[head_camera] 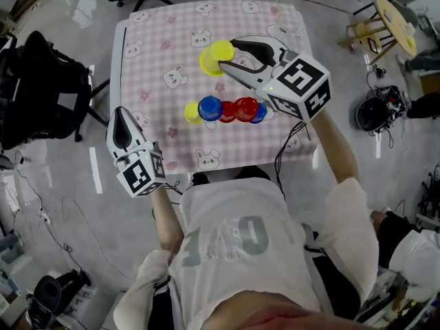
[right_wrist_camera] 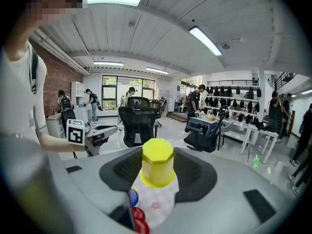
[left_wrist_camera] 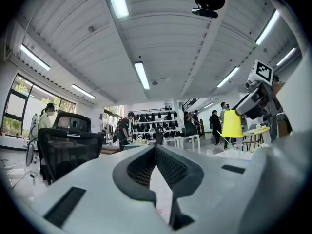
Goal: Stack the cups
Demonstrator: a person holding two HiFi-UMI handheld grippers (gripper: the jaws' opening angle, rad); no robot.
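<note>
desk: one is seen, covered by a pink checked cloth
claws: two are counted, the left claw and the right claw
marker cubes: two are counted, one on each claw
yellow cups: two are counted, one yellow cup gripped by the right claw, a second yellow cup on the desk
blue cups: two are counted, one blue cup and a second blue cup, both on the desk
red cups: two are counted, one red cup and a second red cup touching it
cups in all: six are counted
black office chairs: two are seen in the head view
</note>
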